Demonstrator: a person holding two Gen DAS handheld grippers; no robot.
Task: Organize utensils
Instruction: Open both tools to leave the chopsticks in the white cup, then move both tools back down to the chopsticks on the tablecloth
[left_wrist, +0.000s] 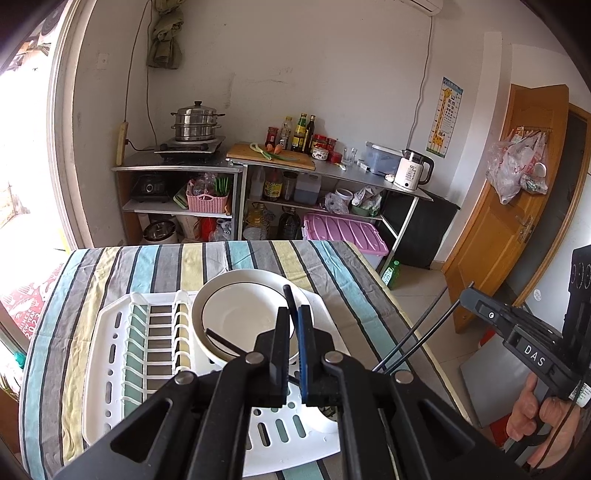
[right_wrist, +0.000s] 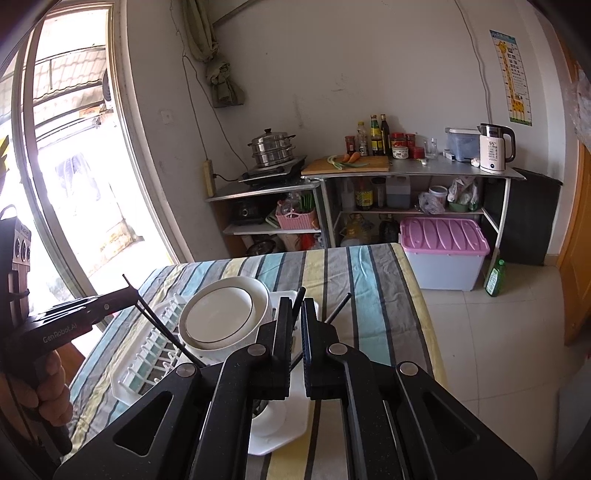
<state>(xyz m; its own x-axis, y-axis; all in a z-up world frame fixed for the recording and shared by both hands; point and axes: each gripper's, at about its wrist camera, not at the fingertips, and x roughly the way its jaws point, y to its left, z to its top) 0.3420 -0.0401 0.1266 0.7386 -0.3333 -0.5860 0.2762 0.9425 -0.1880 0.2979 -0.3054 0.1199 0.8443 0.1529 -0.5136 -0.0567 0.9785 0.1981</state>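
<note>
My left gripper (left_wrist: 293, 314) is shut on black chopsticks (left_wrist: 288, 295), whose tips stick up past the jaws above the white plates (left_wrist: 236, 295). These plates are stacked at the right end of a white dish rack (left_wrist: 110, 332) on the striped tablecloth. In the right wrist view, the left gripper (right_wrist: 129, 291) comes in from the left with its chopsticks (right_wrist: 166, 330) slanting down toward the rack (right_wrist: 125, 373). My right gripper (right_wrist: 298, 306) is shut on two black chopsticks (right_wrist: 341, 304) beside the plates (right_wrist: 218, 317). It also shows in the left wrist view, where the right gripper (left_wrist: 467, 295) trails chopsticks (left_wrist: 417, 339).
The table's right edge (left_wrist: 402, 314) drops to a tiled floor with a green bottle (right_wrist: 495, 277) and a pink-lidded box (right_wrist: 443, 236). Metal shelves (left_wrist: 332, 170) with a kettle, bottles and a steamer pot line the far wall. A wooden door (left_wrist: 517, 206) stands at right.
</note>
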